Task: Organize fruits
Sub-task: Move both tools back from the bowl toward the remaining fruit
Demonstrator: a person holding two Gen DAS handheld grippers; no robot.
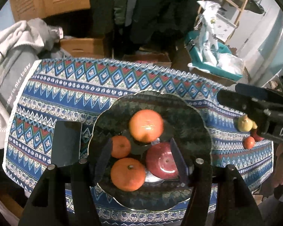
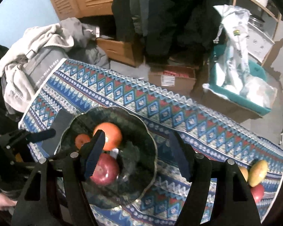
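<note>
- Left gripper (image 1: 141,162) is hovering over the plate (image 1: 196,116), jaws spread — empty.
- Right gripper (image 2: 137,156) is likewise gaping.
- Plate is holding four fruits: three oranges (image 1: 128,174), one apple (image 1: 163,161).
- Three more fruits (image 1: 245,125) are lying on the tabletop's (image 1: 69,94) right edge.

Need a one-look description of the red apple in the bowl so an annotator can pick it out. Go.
Start at the patterned blue tablecloth and find the dark scalloped glass bowl on it. Four fruits lie inside; the red apple sits at the near right of the cluster, beside the nearest orange. It is the only dark red, glossy fruit there, the other three being orange.
</note>
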